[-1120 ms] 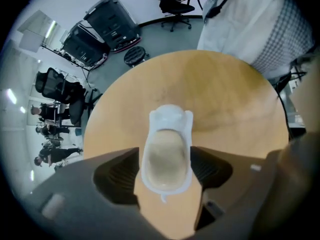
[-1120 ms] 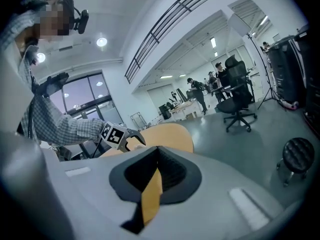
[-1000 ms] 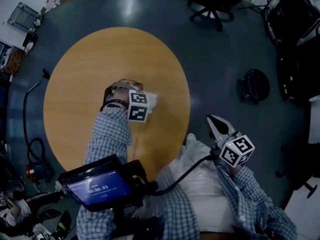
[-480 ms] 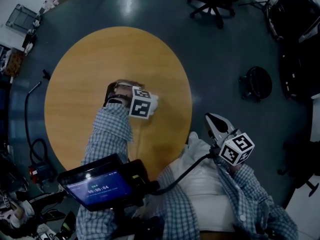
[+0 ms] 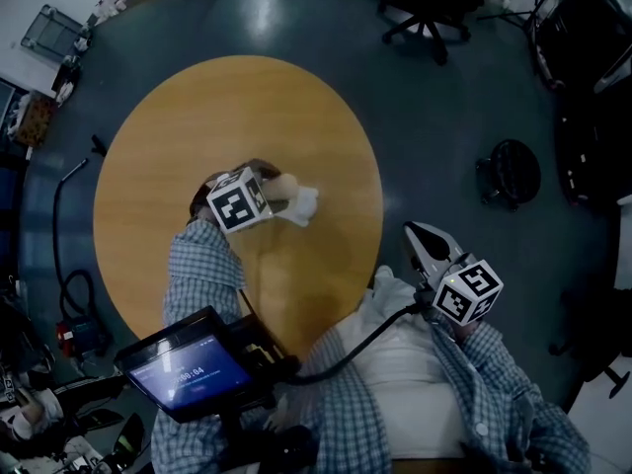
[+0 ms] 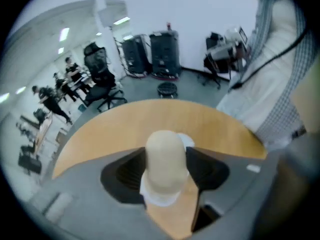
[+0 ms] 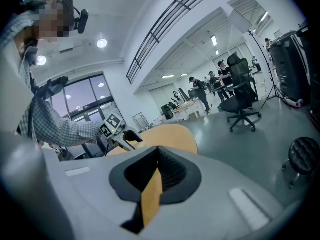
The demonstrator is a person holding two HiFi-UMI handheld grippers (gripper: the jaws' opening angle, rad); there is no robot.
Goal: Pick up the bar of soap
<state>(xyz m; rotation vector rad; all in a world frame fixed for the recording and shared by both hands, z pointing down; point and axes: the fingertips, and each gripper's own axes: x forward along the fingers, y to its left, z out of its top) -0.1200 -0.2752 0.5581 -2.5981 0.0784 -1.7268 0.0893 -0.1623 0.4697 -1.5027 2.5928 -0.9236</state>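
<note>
The beige bar of soap [image 6: 164, 159] stands on end between the left gripper's [image 6: 164, 173] two dark pads, which touch both its sides while the jaws are still closing. A white wrapper [image 6: 160, 196] clings under it. In the head view the left gripper [image 5: 275, 192] is over the middle of the round wooden table [image 5: 197, 117], the soap [image 5: 280, 184] pokes out to the right of its marker cube, and the white wrapper [image 5: 303, 205] lies beside it. The right gripper [image 5: 425, 243] hangs off the table's right edge, its jaws [image 7: 156, 168] together and holding nothing.
A black stool [image 5: 508, 170] stands on the dark floor to the right and an office chair [image 5: 420, 8] at the top. A tablet on a rig [image 5: 193, 368] sits below the table. Cables [image 5: 59, 225] run along the left. People stand far off [image 6: 55, 99].
The left gripper has rolled so that its marker cube now sits further left. The soap and white wrapper show more at its right. The right gripper has not moved.
</note>
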